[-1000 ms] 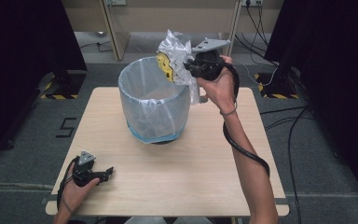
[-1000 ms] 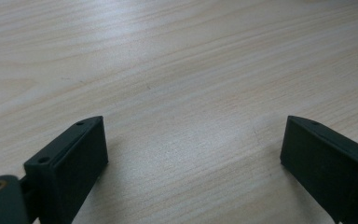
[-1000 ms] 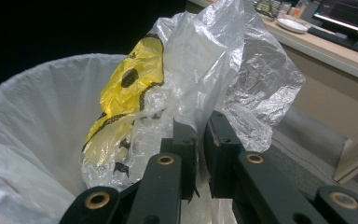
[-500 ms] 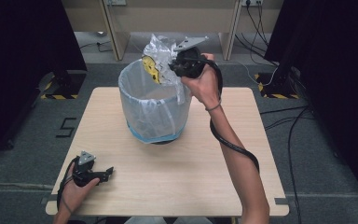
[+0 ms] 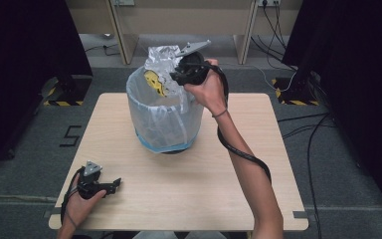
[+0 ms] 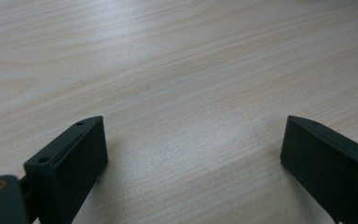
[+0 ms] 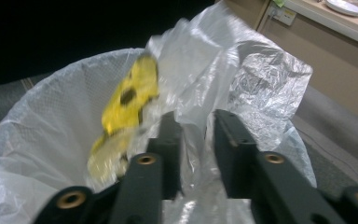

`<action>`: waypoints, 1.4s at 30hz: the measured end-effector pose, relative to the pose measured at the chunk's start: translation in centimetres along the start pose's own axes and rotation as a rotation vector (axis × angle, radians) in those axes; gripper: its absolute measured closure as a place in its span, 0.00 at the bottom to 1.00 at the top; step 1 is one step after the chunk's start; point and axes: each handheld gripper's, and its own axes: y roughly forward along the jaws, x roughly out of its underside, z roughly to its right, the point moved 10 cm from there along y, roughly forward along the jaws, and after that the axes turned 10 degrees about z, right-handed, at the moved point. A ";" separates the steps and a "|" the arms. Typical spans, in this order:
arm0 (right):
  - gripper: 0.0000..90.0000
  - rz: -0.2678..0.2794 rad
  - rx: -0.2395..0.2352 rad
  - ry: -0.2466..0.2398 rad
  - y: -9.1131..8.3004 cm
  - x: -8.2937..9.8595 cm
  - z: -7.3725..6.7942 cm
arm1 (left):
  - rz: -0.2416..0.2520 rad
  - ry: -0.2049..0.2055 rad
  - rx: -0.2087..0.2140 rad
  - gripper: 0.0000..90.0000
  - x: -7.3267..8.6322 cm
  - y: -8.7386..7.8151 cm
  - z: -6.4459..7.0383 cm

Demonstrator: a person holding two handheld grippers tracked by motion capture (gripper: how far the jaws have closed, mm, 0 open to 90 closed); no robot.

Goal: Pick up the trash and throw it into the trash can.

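crinkled clear plastic bag (image 5: 165, 62) with a yellow piece inside, pinched by the right hand-held gripper (image 5: 178, 75), has drifted left over the lined bin (image 5: 163, 117), nearly ready to drop, while the left hand-held gripper (image 5: 110, 186) rests spread on the desk (image 5: 189, 189).

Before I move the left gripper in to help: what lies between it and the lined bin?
Just bare table between the left gripper and the bin, by the high view.

Two black grippers: left gripper (image 5: 110, 185), right gripper (image 5: 175, 77); grey three-cornered top plates, brass-ringed screw holes, black trailing cables. Thin band on right wrist; forearms unsleeved.
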 end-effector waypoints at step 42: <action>0.59 0.048 0.088 0.104 -5.4 2.7 4.1 | -0.003 0.001 0.001 0.07 0.0 0.0 0.0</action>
